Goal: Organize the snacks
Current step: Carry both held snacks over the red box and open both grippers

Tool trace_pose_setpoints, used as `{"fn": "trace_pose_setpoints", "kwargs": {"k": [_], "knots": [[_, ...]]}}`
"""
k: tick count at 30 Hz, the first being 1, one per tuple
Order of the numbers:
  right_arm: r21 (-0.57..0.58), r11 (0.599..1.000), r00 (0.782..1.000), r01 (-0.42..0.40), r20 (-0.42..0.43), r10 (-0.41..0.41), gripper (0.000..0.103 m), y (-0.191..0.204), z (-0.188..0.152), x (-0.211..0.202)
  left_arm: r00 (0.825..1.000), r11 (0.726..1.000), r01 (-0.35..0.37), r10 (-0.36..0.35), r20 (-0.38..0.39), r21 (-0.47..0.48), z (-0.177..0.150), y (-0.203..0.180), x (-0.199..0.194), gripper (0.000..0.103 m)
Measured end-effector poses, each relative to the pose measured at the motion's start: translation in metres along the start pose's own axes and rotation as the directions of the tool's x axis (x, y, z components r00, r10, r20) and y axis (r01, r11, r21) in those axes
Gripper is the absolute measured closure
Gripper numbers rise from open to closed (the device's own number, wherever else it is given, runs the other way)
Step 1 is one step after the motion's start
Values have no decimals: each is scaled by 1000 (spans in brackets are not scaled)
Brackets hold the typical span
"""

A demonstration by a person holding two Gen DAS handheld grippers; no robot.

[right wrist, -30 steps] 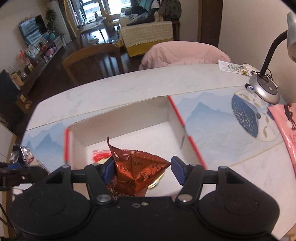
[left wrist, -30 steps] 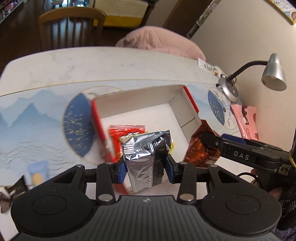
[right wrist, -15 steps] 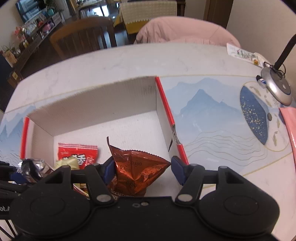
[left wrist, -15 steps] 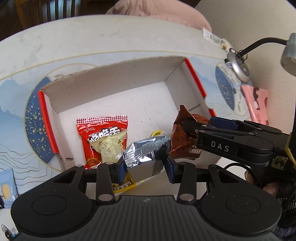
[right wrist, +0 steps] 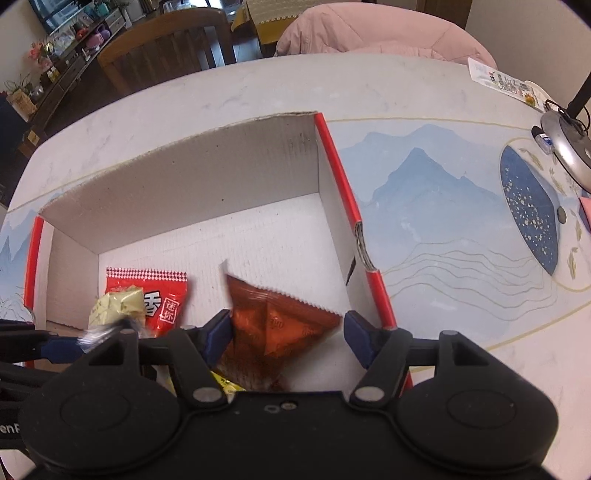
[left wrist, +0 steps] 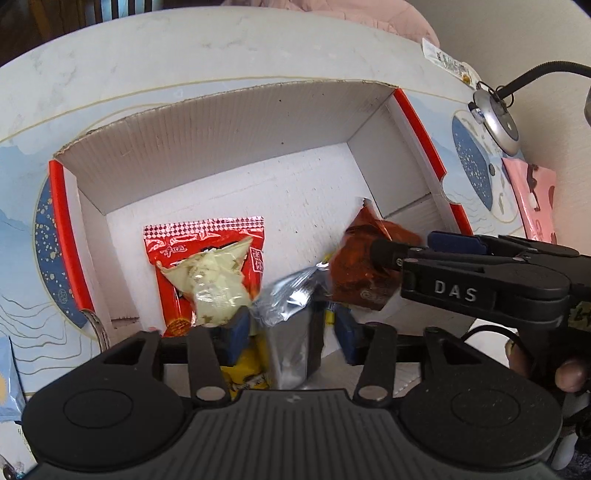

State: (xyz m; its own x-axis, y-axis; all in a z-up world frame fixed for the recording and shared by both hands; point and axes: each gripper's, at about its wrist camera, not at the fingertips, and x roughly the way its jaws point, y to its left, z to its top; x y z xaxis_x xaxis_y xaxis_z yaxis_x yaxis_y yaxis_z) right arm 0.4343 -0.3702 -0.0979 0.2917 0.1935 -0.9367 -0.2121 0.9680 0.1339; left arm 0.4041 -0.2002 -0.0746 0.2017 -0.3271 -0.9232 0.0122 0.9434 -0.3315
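Both grippers lowered into the cardboard box, left gripper opening off silver packet, right gripper opening off orange packet

The worktop is pale marble, covered in part by a mat printed with blue mountains. A lamp base stands on the mat's right end, with a pink pouch just beside it. Behind the lamp base lies a white label strip. Beyond the worktop's far edge are a pink cushion and a wooden chair.
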Motion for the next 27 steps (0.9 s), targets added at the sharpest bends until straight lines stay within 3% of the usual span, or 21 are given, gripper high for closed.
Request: {"fn": "trace_pose_setpoints", "kwargs": {"k": [2,14,27], "knots": [[5,1000,1000,-4,10,4,32,0,0,-5,1000,1000,12,-12,13,0,-1,1,-2,32],[11,1000,994,-16,105,15,23,6,-19,-60,991,997,49,-56,120,62,-28,-1,-45,32],[-36,998,976,-55,208,61,14,56,-56,-125,966,994,65,-83,245,83,-76,31,-113,31]]}}
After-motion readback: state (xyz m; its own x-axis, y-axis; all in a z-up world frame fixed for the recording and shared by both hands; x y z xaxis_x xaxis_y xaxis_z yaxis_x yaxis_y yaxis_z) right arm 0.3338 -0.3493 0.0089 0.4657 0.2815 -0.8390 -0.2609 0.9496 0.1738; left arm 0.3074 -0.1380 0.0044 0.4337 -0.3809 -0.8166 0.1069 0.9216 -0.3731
